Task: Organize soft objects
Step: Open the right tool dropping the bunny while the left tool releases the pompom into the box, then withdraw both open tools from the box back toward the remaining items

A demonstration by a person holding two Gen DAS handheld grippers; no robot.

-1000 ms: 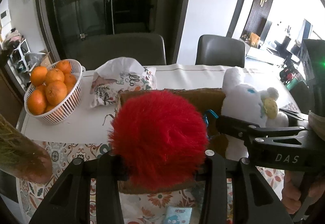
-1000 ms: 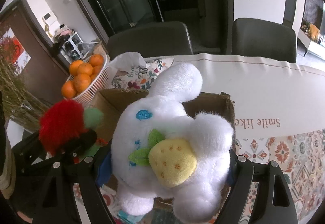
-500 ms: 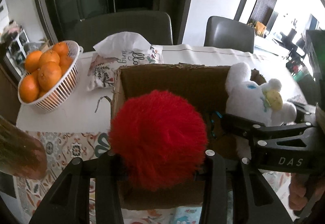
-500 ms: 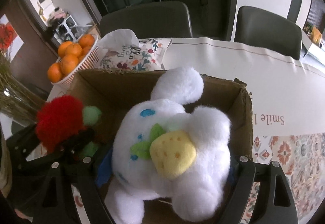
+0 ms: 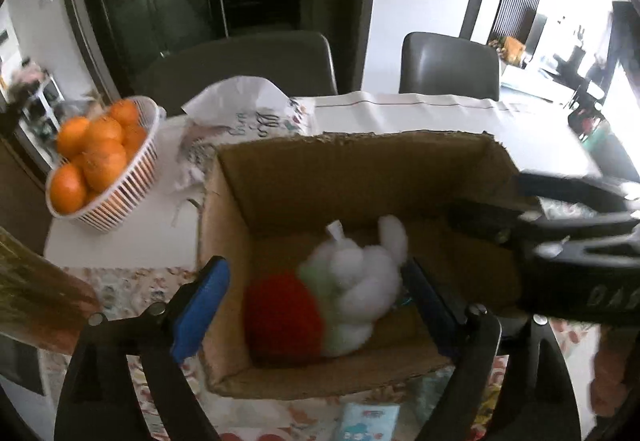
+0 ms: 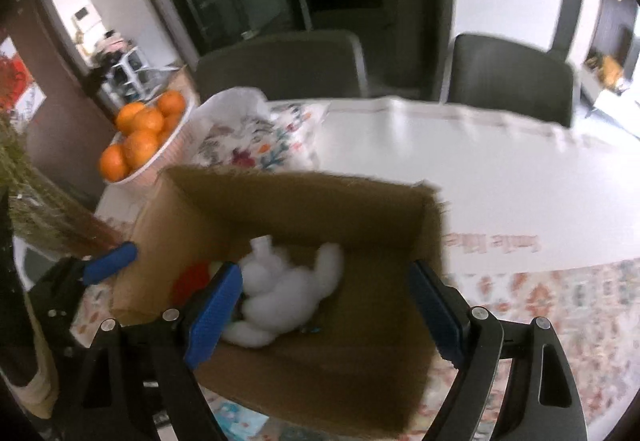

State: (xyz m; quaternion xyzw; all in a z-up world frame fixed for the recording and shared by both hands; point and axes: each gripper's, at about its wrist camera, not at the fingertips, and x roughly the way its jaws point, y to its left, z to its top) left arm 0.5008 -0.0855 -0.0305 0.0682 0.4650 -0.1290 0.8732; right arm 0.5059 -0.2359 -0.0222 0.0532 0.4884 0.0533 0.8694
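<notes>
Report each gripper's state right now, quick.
Left gripper: open, holding nothing, above the cardboard box.
Right gripper: open, holding nothing; the white plush toy lies in the box.

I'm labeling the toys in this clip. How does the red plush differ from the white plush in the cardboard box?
The red plush is a round, vivid red ball; the white plush is a lumpy white figure with limbs sticking out. The red plush lies at the box's left, the white plush to its right, pressed against it. In the right wrist view the red plush is mostly hidden, while the white plush shows well. Both lie on the floor of the cardboard box, free of the tongs.
</notes>
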